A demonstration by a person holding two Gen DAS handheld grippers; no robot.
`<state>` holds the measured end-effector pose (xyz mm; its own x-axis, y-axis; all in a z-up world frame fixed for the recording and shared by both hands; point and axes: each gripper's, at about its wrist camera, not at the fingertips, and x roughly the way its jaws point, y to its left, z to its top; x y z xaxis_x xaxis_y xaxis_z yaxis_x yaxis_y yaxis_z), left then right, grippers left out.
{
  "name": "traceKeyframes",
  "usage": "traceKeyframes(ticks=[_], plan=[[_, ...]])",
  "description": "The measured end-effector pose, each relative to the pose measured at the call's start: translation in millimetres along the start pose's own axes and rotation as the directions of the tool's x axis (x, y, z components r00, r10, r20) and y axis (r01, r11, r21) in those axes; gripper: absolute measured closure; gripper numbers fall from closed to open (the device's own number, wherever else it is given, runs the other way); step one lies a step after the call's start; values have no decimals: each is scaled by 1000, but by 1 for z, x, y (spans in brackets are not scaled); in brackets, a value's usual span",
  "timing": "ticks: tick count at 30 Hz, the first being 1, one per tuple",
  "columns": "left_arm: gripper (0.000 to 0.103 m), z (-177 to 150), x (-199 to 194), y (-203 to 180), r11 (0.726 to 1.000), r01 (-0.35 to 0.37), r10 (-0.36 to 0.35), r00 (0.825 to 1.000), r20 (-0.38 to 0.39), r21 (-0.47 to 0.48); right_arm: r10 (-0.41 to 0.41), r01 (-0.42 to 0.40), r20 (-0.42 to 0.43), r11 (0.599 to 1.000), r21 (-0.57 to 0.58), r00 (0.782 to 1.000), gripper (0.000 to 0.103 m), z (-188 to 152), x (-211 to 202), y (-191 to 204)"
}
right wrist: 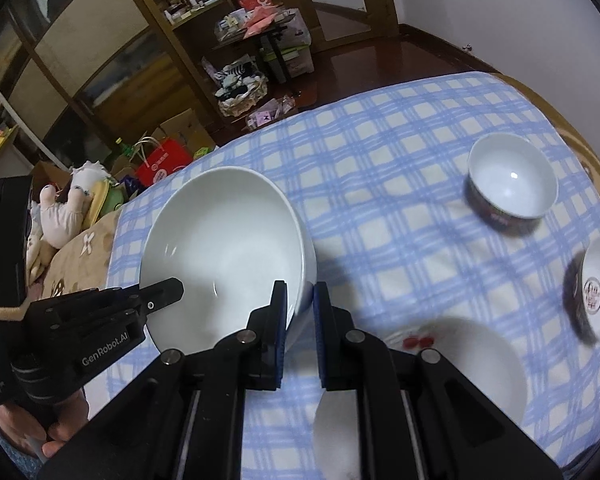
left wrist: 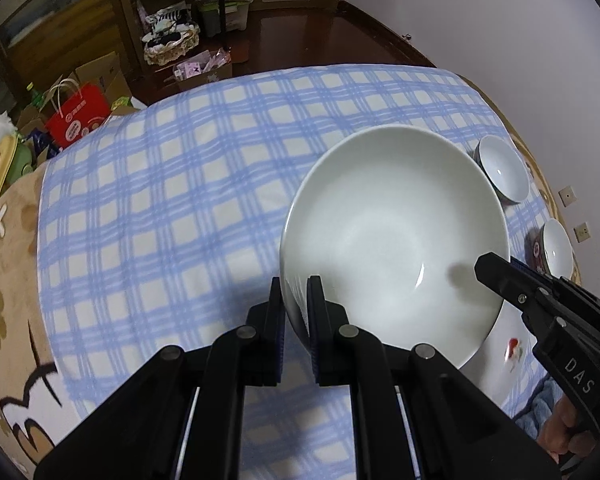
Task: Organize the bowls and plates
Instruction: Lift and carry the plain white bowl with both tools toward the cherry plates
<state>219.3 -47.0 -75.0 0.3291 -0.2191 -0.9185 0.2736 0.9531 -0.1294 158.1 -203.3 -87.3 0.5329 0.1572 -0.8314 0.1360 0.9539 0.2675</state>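
A large white bowl [left wrist: 396, 236] is held over the blue checked cloth. My left gripper [left wrist: 296, 304] is shut on its near left rim. My right gripper [right wrist: 300, 308] is shut on its right rim; the bowl shows in the right wrist view [right wrist: 224, 248] too. The right gripper reaches in from the right in the left wrist view [left wrist: 500, 276], and the left gripper reaches in from the left in the right wrist view [right wrist: 168, 292]. Two small dark bowls with white insides [right wrist: 512, 180] [right wrist: 598, 288] sit at the right. A white plate with a red mark [right wrist: 472, 356] lies under my right gripper.
The blue checked cloth [left wrist: 188, 200] covers a round table with a brown flowered cover [left wrist: 4, 264] at the left. Beyond the table edge are a red bag [left wrist: 78, 116], boxes, a basket and wooden shelves [right wrist: 156, 40]. A white wall stands at the right.
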Motion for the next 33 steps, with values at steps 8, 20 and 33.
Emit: traceKeyframes(ticks=[8,20,33], plan=[[92,-33,-7,10,1000,-3,3,1000,-1,-8,-56,55,-21,997,-61,998,91,-27,-3,20],[92,-64,35,23,995,67,-73,994,-85,-67,-64,59,-65,995,-78,996,92,-54,15,15],[90,-61,60,24,997,42,-48,993,-108,-57,-44,37,-95,997,-68,995,92,-57,45,3]])
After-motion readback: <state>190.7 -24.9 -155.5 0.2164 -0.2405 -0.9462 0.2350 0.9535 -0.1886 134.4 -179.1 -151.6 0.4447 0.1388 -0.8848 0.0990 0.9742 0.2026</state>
